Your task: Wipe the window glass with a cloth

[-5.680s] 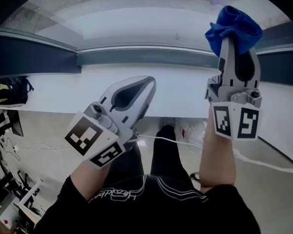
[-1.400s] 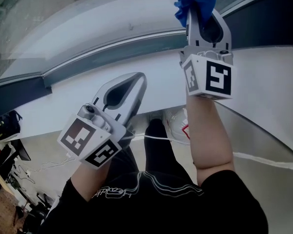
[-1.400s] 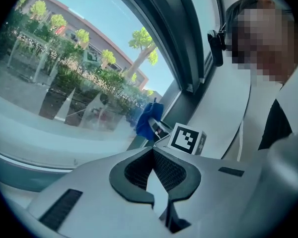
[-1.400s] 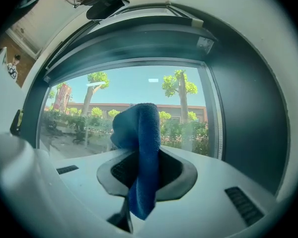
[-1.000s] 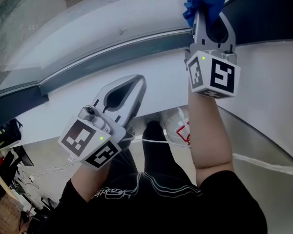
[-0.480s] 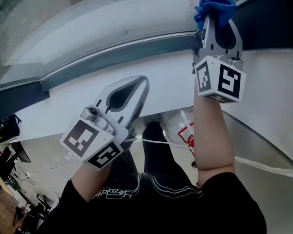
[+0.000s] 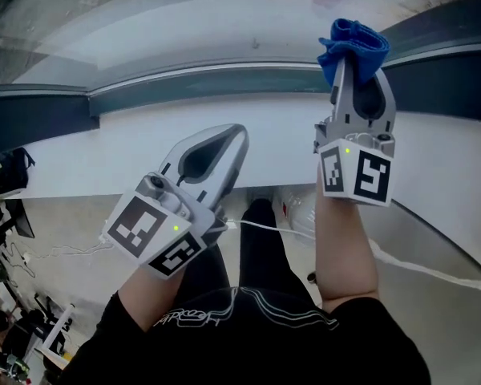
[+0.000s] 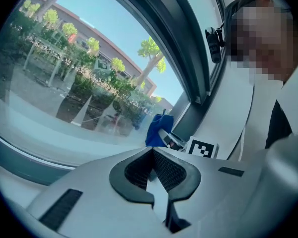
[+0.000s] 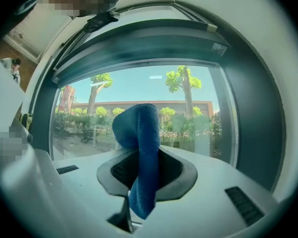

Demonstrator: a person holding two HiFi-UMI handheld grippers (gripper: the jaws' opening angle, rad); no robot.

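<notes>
1. Nearest me, the left gripper (image 7: 234,135) sits low over the white sill (image 7: 104,143). Its jaws are drawn together on nothing, and its nose is aimed at the window.
2. The right gripper (image 7: 354,66) is held further forward, its jaws clamped on the blue cloth (image 7: 353,40).
3. The cloth runs lengthwise along those jaws. A tail hangs back between them, and the bunched end pokes past the tips toward the glass (image 9: 188,113), its top folding over.
4. It sits at the pane's lower edge, above the dark frame (image 7: 224,85). Whether it touches, I cannot tell.
5. Beyond the glass stand trees (image 9: 183,81) and a long building (image 9: 179,105).
</notes>
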